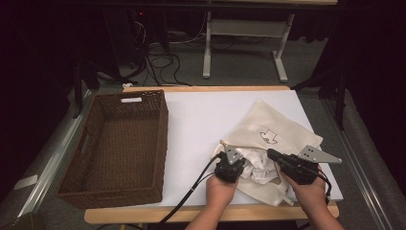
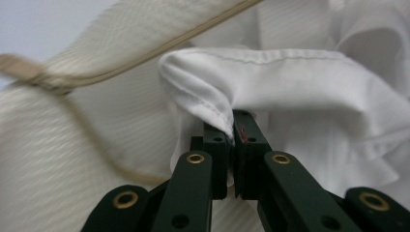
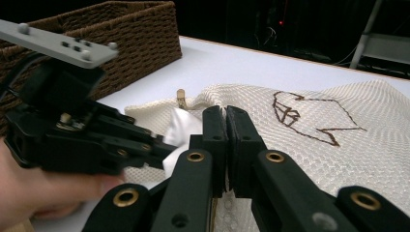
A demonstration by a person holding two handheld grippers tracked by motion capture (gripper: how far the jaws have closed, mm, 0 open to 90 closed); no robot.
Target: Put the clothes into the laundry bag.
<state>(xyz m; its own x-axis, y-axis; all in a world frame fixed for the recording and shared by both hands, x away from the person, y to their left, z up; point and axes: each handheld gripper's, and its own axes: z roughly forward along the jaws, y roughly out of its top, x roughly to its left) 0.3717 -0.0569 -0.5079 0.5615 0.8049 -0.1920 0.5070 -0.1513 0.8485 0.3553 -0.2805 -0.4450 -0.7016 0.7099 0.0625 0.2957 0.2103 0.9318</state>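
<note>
- One cream mesh bag [image 1: 275, 136] lies on the bench's [image 1: 206, 120] right half, one dark drawing on it.
- One white cloth [image 1: 256, 165] bunches at the bag's near edge.
- Left tongs [image 2: 234, 137]: clamped on the cloth's hem.
- Right tongs [image 3: 226, 128]: together, on the bag's edge.
- One brown wicker basket [image 1: 160, 139] stands left.

Black grippers [image 1: 230, 165] with brass-riveted jaws, grey three-cornered plates and trailing black cables
</note>
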